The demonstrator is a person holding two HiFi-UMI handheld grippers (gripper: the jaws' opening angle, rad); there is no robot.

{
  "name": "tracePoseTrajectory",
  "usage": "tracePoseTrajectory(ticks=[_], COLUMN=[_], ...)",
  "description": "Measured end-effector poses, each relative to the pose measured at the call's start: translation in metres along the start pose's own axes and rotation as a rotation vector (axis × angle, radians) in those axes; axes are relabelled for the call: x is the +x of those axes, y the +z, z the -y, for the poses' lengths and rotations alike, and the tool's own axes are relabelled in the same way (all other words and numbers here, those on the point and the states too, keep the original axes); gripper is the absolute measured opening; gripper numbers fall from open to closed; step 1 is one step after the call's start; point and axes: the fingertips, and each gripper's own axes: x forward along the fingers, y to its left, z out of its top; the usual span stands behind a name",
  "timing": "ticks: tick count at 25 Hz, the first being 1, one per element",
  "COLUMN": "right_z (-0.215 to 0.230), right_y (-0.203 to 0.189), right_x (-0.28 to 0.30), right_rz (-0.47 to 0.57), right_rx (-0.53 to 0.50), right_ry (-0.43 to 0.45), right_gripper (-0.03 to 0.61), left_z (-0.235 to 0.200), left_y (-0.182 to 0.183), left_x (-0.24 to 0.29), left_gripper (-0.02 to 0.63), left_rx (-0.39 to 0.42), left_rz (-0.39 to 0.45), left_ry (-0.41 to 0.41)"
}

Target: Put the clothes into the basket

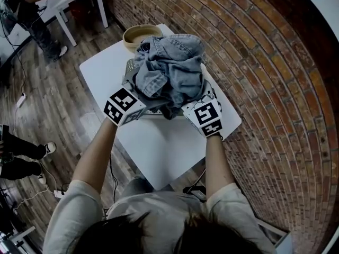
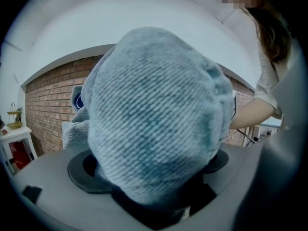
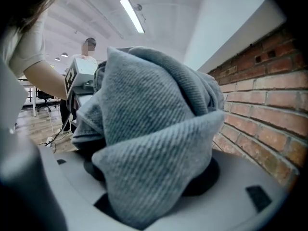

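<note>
Crumpled, faded blue denim garment (image 1: 169,67), bunched in a tall mound over a grey perforated basket (image 1: 130,67), hiding most of it. The basket sits mid-way along a white table (image 1: 159,147).

Tbl (image 1: 159,152) w/ woven bowl (image 1: 139,35), grey basket (image 1: 130,69)

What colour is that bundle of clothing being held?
The clothing is faded light-blue denim, clearest in the head view.
</note>
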Motion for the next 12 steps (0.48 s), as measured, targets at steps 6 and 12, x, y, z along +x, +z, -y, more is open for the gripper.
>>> tracePoseTrajectory(ticks=[6, 12], right_z=[-0.001, -0.001], right_y=[-0.024, -0.041], right_x=[0.013, 0.023], right_rz=[-0.058, -0.086], right_rx=[0.041, 0.101], right_ry=[0.028, 0.044], right_gripper=[0.333, 0.332], left_z=[-0.007, -0.015], left_y=[-0.026, -0.044], left_x=[0.010, 0.014], left_gripper=[0.515, 0.512], left_rx=[-0.105, -0.175], left_rz=[-0.046, -0.087], left_ry=[0.009, 0.018])
